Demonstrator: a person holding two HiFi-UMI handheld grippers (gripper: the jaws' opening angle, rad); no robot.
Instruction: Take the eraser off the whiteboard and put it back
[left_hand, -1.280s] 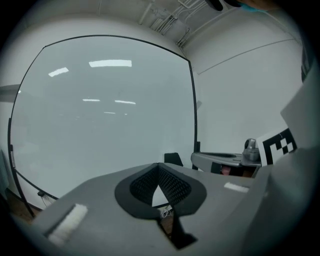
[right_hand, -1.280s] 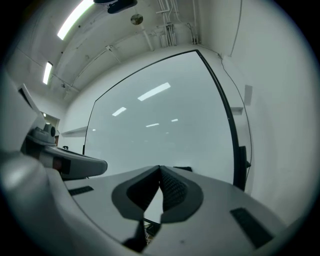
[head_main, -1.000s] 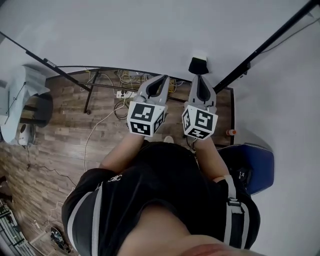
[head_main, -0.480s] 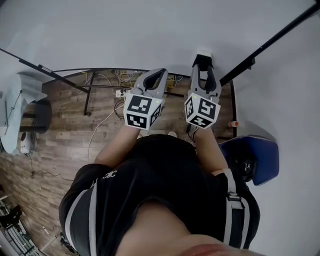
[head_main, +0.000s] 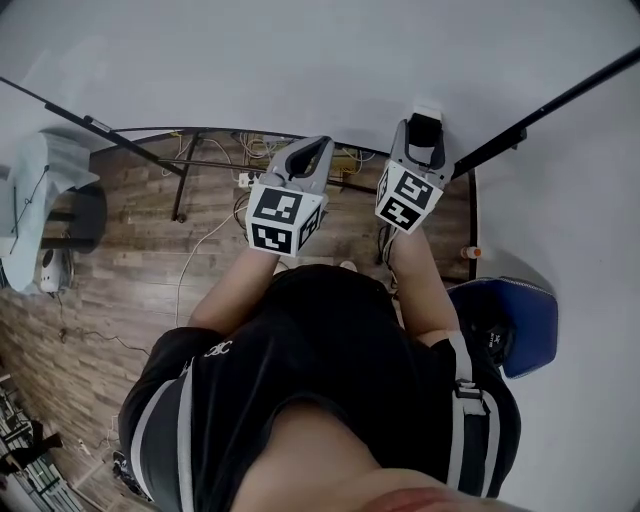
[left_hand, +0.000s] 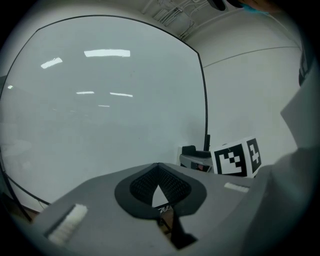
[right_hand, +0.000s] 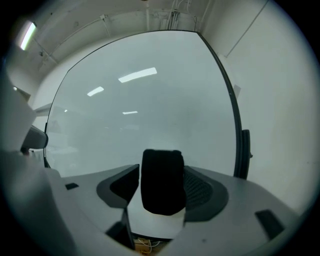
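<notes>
At the bottom of the head view is the person's black shirt (head_main: 330, 400). Two bare arms reach up from it toward the middle of the frame.

Each arm holds a grey tool with a black-and-white cube on it. The left tool (head_main: 318, 148) sits just left of the middle. Its two jaws are closed tip to tip, with nothing between them. Its tip is near the whiteboard (head_main: 300, 60), and I cannot tell if it touches.

The right tool (head_main: 427, 130) sits a bit higher and to the right. Its jaws are opening. The eraser (right_hand: 162, 177) stands between them, black and upright. There is a gap between the eraser and the left pad. The right pad is very close to it, and I cannot tell if it touches. The eraser sits up against the whiteboard, near the board's right edge, with a white part on top in the head view.

The whiteboard fills the top of the frame. It is bare, with ceiling lights shining in it.

Far below is a wooden floor (head_main: 130, 270). Loose cables (head_main: 255, 155) lie on it near the foot of the board. A blue chair (head_main: 520, 320) stands at the right edge.
</notes>
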